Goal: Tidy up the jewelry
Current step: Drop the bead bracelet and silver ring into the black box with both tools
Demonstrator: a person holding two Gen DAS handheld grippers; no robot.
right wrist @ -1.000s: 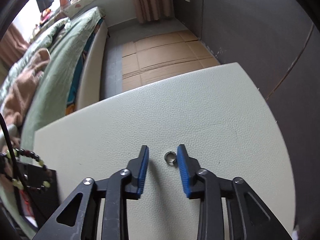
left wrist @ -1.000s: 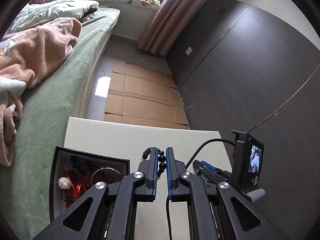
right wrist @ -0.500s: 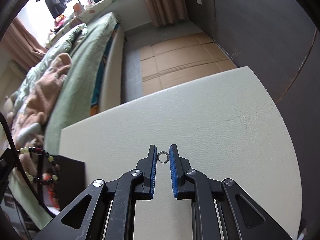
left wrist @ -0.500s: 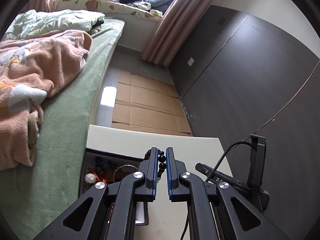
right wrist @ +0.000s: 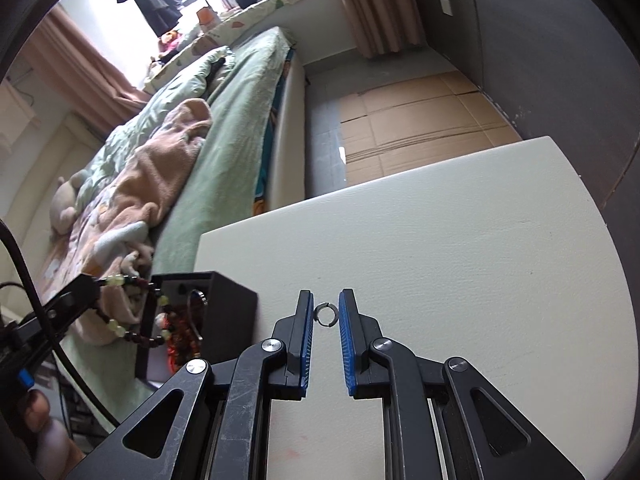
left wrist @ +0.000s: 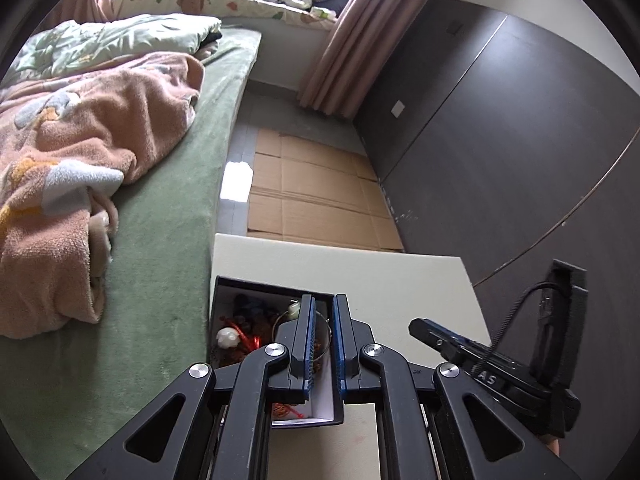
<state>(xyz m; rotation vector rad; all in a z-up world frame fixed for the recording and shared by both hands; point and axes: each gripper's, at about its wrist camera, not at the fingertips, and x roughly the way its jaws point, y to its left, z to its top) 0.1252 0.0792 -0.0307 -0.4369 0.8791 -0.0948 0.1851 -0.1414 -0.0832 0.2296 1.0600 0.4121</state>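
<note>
My right gripper [right wrist: 325, 312] is shut on a small silver ring [right wrist: 327, 315], held at its fingertips above the white table top [right wrist: 460, 240]. In the right wrist view my left gripper [right wrist: 94, 285] is at the far left, shut on a bracelet of dark and pale green beads [right wrist: 136, 312]. The bracelet dangles over the open black jewelry box [right wrist: 230, 316]. In the left wrist view the left gripper [left wrist: 323, 308] is over that box [left wrist: 224, 294], and its fingers hide the bracelet. Red cords, white beads and a metal bangle lie inside the box.
The box stands at the table's left edge, next to a bed [left wrist: 160, 216] with a green sheet and a pink blanket [left wrist: 80, 140]. Cardboard [left wrist: 316, 200] covers the floor beyond the table. A dark wall panel [left wrist: 500, 160] runs along the right. A person's fingers [right wrist: 38, 416] show at the lower left.
The right gripper closed on the ring and lifted it off the table. The left gripper carried the bracelet over the box, which now lies under its fingers.
</note>
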